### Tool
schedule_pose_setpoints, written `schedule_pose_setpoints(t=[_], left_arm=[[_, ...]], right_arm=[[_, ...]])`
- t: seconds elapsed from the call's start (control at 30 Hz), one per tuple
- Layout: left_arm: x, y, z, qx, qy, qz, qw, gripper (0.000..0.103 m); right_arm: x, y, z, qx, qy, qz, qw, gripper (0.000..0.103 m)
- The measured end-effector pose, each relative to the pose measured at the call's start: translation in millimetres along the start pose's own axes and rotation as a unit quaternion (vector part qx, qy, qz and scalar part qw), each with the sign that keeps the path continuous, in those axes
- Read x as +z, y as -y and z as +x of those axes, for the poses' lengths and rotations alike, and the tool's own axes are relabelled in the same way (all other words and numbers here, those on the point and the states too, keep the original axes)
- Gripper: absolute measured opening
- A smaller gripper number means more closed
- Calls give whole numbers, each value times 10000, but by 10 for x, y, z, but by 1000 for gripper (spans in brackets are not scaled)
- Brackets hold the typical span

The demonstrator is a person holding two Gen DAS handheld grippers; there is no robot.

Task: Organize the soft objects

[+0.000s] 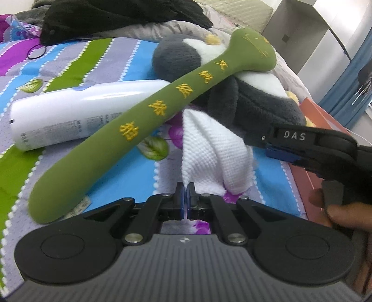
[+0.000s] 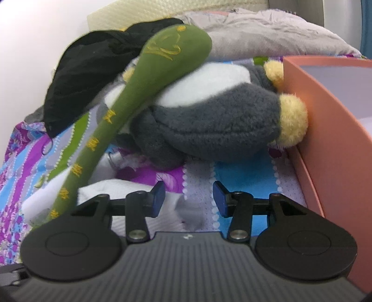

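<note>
My left gripper [image 1: 185, 189] is shut on the near corner of a white knitted cloth [image 1: 214, 153] that lies on the bed. A long green plush stick [image 1: 139, 118] with yellow characters leans across a grey and white plush penguin [image 1: 253, 102]. My right gripper [image 2: 188, 195] is open and empty, low over the bedspread in front of the penguin [image 2: 209, 125]. It also shows at the right of the left wrist view [image 1: 274, 144]. The green stick [image 2: 130, 100] rests on the penguin's back. The white cloth [image 2: 97, 188] lies just left of my right gripper.
An orange box [image 2: 330, 130] stands open at the right, touching the penguin's yellow foot. A white bottle [image 1: 69, 113] lies on the striped floral bedspread [image 1: 69, 60]. A black garment [image 1: 111, 16] and a grey quilt [image 2: 267, 34] lie at the back.
</note>
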State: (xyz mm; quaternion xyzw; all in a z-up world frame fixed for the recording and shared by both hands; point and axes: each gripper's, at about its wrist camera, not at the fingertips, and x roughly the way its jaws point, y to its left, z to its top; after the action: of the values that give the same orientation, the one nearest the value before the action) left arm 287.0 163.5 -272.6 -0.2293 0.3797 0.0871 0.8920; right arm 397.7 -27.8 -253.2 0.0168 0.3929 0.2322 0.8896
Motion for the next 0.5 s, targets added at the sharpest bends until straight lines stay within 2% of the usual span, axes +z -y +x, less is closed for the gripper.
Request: schedule_pose_setpoints(t=[0.17,0.33,0.4,0.43,0.5], left_arm=[[-15,-110,-96,62,62,-143,9999,3],[-25,-158,-102,111,56,-202,9997,3],[-49,-163,-104,142,52,-184,9997,3],[-61,-174,-107,143,43,-207,9997,3],[-77,-197,-124,141,34,-269,9995,3]], right_arm=[[-102,61,104,46,-312,185,9993,47],[-179,40,85,175,-379,215,9989,47],[-176,58,89,261,-439,266,9983,37],[-171,59,79,365,-463,284,9979,26],[-162,43,24,385,-438,259,9980,19]])
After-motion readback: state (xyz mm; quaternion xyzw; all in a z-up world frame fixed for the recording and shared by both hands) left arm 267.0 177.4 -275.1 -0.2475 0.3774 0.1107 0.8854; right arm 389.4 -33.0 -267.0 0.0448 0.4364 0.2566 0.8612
